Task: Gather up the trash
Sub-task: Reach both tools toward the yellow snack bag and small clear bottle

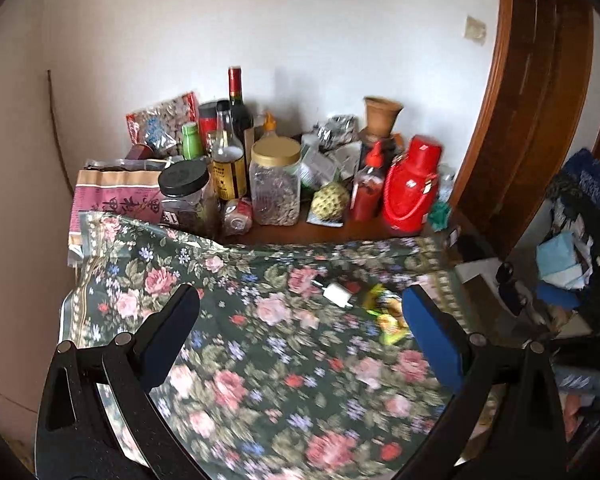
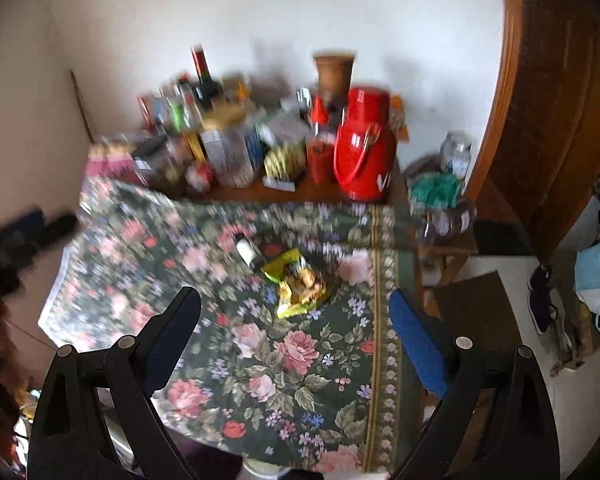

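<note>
Your left gripper [image 1: 300,308] has its fingers [image 1: 172,328] wide apart with nothing between them, hovering over the floral cloth [image 1: 260,360] on the counter [image 1: 320,234]. Your right gripper [image 2: 296,312] is the same: fingers [image 2: 416,340] spread, holding nothing, above the cloth [image 2: 300,380].

The trash is one crumpled yellow wrapper [image 2: 298,284], lying on the cloth ahead of the right fingers and apart from them. From the left wrist, the wrapper [image 1: 388,316] sits just beside the blue pad of the right-hand finger; whether they touch is unclear in the blur. Just beyond the wrapper lies one white plug [image 1: 336,292], also seen from the right wrist [image 2: 246,250].

Past the cloth's far edge, on bare wood against the wall, stands a crowd of containers. Two clear jars are in front: a gold-lid jar [image 1: 276,184] filled most of the way with what look like seeds, and a black-lid jar [image 1: 188,196] with dark contents. Behind them are three bottles: a wine bottle [image 1: 238,108] with a red cap, a clear bottle [image 1: 228,160] with a yellow label, and a small green bottle [image 1: 192,142]. To the right stand one red sauce bottle [image 1: 368,188], holding red sauce, and one red thermos [image 1: 412,188] with a handle. One clay pot [image 1: 382,116] sits at the back; what it holds is hidden. One pink bag [image 1: 116,196] stands at the left end, with a snack bag [image 1: 164,124] behind it. The right wrist view blurs this whole row.
</note>
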The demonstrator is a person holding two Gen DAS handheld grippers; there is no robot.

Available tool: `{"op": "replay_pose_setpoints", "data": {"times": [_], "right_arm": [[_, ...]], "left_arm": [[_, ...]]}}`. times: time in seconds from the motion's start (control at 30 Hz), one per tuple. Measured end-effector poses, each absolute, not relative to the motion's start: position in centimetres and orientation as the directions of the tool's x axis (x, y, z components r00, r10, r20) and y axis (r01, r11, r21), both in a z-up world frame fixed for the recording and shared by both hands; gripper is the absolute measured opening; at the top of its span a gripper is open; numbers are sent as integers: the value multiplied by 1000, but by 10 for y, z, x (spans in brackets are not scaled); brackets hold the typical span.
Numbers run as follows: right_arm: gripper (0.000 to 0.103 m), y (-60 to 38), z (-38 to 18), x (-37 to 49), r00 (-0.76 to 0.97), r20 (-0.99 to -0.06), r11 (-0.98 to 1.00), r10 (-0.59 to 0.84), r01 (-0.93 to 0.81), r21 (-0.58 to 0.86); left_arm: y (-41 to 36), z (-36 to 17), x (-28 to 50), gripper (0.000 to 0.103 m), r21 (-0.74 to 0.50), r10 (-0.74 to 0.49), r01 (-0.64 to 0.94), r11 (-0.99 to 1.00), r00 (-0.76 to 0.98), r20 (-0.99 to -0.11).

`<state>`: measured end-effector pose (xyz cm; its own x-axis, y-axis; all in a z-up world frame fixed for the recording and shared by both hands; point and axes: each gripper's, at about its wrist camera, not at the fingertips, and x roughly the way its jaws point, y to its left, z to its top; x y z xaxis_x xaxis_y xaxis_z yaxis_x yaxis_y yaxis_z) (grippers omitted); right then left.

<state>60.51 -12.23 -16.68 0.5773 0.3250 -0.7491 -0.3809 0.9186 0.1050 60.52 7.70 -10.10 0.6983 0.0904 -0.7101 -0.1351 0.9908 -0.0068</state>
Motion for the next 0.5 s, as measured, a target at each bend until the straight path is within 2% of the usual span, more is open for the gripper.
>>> {"op": "replay_pose_setpoints", "data": {"times": [0.23,0.33,0.5], "right_arm": [[94,-81,-252,672,377,-884,920,274,-370,128],[92,-67,-286,696,296,-927,918,231,-381,107],[82,-60,-312,715,266,-950,917,162,-397,45]], "left_arm": [[107,-142,662,102,19,57,-68,998,625,-779],[113,-165,680,100,-8,16,-39,999,578,-816],[117,-207,706,84,-108,-85,-23,994,461,-883]]}}
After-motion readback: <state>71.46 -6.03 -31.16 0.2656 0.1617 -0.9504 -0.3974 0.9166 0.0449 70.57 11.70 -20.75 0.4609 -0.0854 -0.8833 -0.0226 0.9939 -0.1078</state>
